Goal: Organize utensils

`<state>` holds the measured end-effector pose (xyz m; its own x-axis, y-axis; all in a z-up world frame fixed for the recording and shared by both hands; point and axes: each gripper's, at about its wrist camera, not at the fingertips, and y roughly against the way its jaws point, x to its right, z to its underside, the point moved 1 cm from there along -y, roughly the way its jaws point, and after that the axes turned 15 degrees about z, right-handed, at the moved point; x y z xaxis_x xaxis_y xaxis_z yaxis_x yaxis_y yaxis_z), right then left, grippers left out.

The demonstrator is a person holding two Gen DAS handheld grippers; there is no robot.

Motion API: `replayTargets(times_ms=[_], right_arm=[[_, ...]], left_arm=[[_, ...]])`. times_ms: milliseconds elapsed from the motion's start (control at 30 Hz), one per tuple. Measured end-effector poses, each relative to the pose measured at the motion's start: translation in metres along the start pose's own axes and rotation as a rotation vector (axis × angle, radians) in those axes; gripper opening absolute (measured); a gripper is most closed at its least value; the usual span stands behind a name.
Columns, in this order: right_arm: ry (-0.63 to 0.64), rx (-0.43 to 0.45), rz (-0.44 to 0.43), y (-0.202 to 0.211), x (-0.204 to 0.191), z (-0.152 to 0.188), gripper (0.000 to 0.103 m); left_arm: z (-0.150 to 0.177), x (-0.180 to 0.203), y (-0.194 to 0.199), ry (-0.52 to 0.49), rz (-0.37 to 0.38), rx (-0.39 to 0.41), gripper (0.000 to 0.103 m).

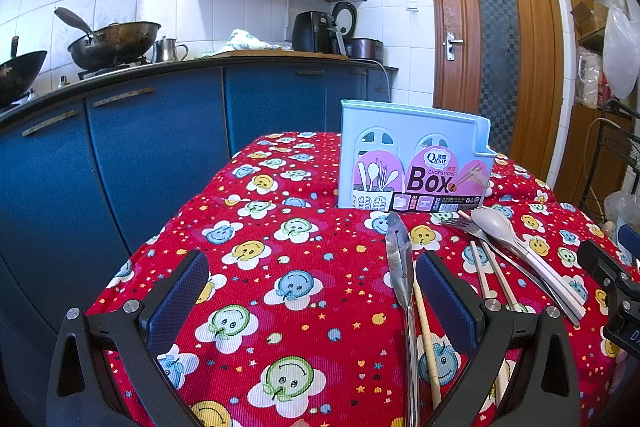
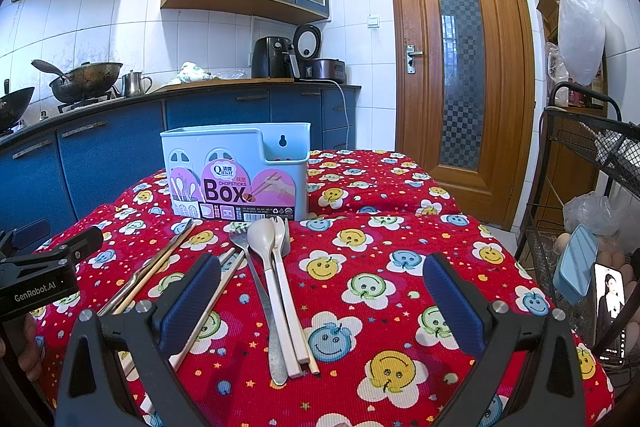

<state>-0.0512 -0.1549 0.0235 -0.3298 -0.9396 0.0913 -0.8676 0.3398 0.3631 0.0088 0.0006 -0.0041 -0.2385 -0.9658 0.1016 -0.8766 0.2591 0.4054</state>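
A light blue chopsticks box [image 1: 412,155] [image 2: 236,173] stands upright on the red smiley tablecloth. In front of it lie a white spoon [image 2: 262,247], a white fork [image 2: 285,267], a metal fork [image 2: 256,291], chopsticks [image 2: 212,303] and a metal utensil [image 1: 400,263] beside a chopstick [image 1: 426,335]. My left gripper [image 1: 312,291] is open and empty above the cloth, with the metal utensil just inside its right finger. My right gripper [image 2: 322,295] is open and empty, the spoon and forks lying between its fingers. The left gripper also shows at the left edge of the right wrist view [image 2: 48,259].
Blue kitchen cabinets [image 1: 120,155] with woks on the counter run along the left and back. A wooden door [image 2: 460,67] stands behind the table. A black wire rack [image 2: 592,187] with bags and a phone stands close on the right.
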Motion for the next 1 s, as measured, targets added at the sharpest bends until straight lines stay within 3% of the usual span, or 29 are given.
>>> replayTargets(times_ms=[767, 1000], right_arm=[[-0.004, -0.002, 0.001, -0.0015, 0.0012, 0.002, 0.103], [-0.023, -0.063, -0.022, -0.0084, 0.0065, -0.0029, 0.103]], left_arm=[[-0.0013, -0.0012, 0.0032, 0.0, -0.001, 0.002, 0.103], [-0.0057, -0.0023, 0.0034, 0.0, 0.01, -0.018, 0.103]])
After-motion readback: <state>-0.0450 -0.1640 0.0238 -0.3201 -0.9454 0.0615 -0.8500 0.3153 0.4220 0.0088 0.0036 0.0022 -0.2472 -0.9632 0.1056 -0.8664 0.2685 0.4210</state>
